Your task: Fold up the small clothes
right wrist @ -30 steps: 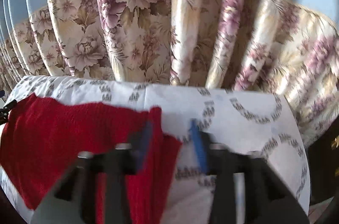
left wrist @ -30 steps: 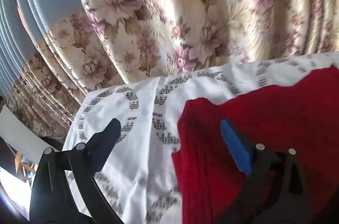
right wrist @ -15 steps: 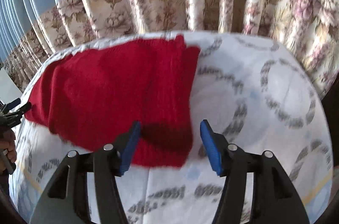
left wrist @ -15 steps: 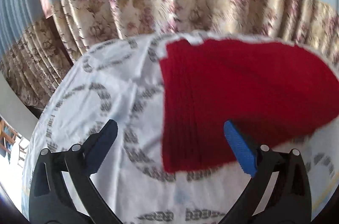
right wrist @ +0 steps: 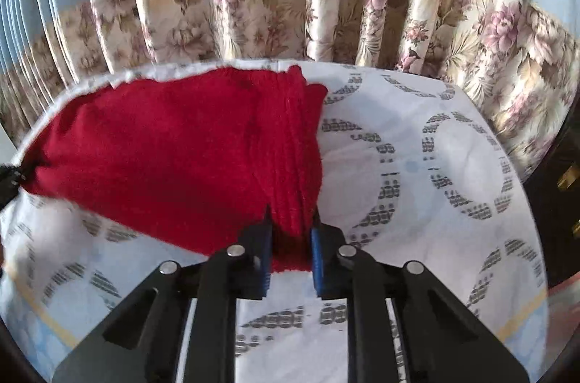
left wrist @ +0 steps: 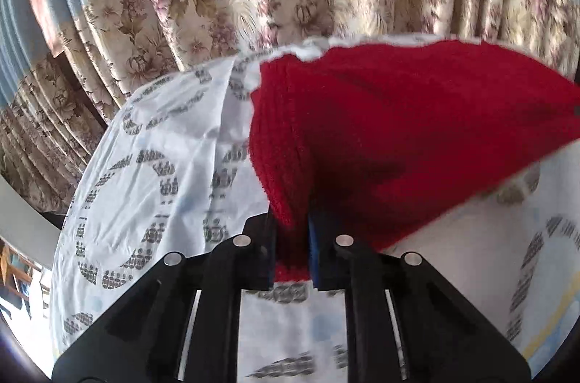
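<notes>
A red knitted garment (left wrist: 398, 136) lies on a white cloth with grey ring patterns (left wrist: 152, 173). My left gripper (left wrist: 291, 249) is shut on the garment's near left corner, with red knit bunched between the jaws. In the right wrist view the same garment (right wrist: 163, 151) spreads to the left, and my right gripper (right wrist: 290, 249) is shut on its near right ribbed corner. The near edge is lifted slightly off the cloth between the two grippers. The left gripper's tip (right wrist: 9, 176) shows at the far left edge of the right wrist view.
Floral and blue curtains (right wrist: 290, 2) hang right behind the table's far edge. The patterned cloth (right wrist: 435, 165) extends to the right of the garment. The table drops away at left (left wrist: 43, 230) and dark furniture stands at right (right wrist: 558, 202).
Both grippers were open above the garment's near corners half a second ago. Now both have closed on those corners and the near edge has lifted.
</notes>
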### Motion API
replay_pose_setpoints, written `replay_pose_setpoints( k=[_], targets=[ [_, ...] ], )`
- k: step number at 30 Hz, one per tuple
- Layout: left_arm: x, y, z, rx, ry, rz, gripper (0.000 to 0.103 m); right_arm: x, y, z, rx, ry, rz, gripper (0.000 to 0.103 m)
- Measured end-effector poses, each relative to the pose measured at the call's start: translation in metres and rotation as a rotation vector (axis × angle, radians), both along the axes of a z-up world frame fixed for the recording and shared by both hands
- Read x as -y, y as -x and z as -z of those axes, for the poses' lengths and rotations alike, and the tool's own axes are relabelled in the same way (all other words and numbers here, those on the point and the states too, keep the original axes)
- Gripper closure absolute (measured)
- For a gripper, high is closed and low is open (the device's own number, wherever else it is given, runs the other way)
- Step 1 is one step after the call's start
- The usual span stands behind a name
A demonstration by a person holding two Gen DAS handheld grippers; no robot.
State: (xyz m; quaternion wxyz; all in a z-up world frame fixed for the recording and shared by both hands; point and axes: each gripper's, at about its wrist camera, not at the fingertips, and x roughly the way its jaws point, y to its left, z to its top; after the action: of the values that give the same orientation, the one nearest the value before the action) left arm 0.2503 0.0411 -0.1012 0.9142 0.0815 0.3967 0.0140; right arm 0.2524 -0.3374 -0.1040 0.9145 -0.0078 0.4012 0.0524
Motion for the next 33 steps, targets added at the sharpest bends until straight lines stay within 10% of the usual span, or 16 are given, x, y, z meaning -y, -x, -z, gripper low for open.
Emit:
replay_pose_setpoints(
  k=[4,6,9,18,33],
  targets=[
    [0.000,0.006,0.004,0.020,0.010,0.002,0.072,-0.008,-0.002,0.016,-0.056,0.011,-0.023,0.069],
    [-0.004,0.016,-0.003,0.034,0.032,-0.041,0.029,-0.008,0.004,0.015,-0.056,0.028,-0.028,0.032],
    [-0.015,0.034,-0.023,0.083,0.080,-0.070,0.011,0.006,0.014,0.002,-0.035,0.005,-0.010,0.025],
    [-0.025,0.018,-0.065,0.148,0.131,-0.158,0.003,0.052,-0.012,-0.021,0.000,-0.140,0.133,0.018],
    [0.063,-0.069,-0.052,0.093,0.123,-0.148,0.003,0.018,-0.091,0.016,-0.098,-0.166,0.017,0.017]
  ],
)
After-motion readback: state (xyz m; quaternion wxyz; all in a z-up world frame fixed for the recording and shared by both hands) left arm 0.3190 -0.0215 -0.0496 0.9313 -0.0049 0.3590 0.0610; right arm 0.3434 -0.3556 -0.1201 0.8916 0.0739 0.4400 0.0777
